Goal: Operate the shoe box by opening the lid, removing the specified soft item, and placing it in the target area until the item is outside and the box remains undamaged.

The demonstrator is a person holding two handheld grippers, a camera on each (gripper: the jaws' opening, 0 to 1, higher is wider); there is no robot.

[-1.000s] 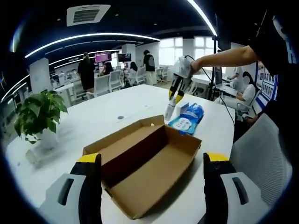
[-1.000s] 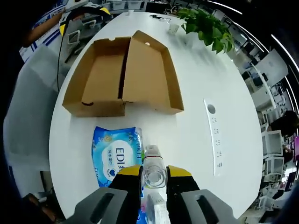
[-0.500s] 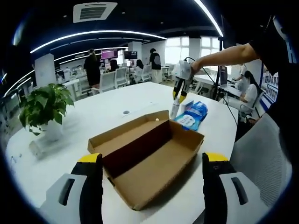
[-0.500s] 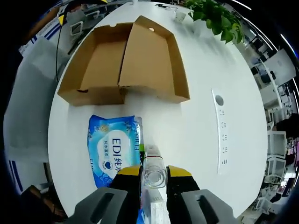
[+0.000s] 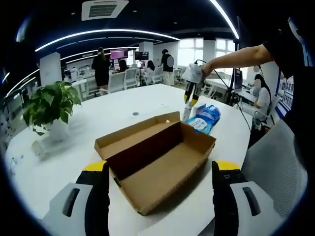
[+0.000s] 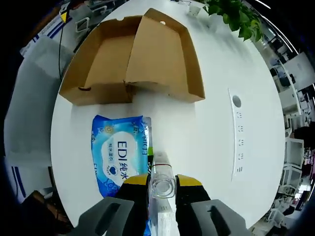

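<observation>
The brown cardboard shoe box (image 5: 157,155) lies open on the white table, its lid folded back flat and its inside bare. My left gripper (image 5: 161,169) is open, with its jaws wide apart on either side of the box's near end. Beyond the box, my right gripper (image 5: 189,98) points down at the table. It is shut on a small clear bottle (image 6: 160,167) with a white top, held upright between the jaws of my right gripper (image 6: 161,181). A soft blue wipes pack (image 6: 120,155) lies flat beside the bottle, between it and the box (image 6: 133,59).
A potted plant (image 5: 49,110) stands on the table's left side. A white socket strip (image 6: 237,132) is set in the tabletop to the right of the box. A person's arm (image 5: 236,56) reaches in from the right. Office desks and people fill the background.
The right gripper has come down and closer to the table with the bottle, beside the wipes pack. The left view has shifted slightly; the box has not moved.
</observation>
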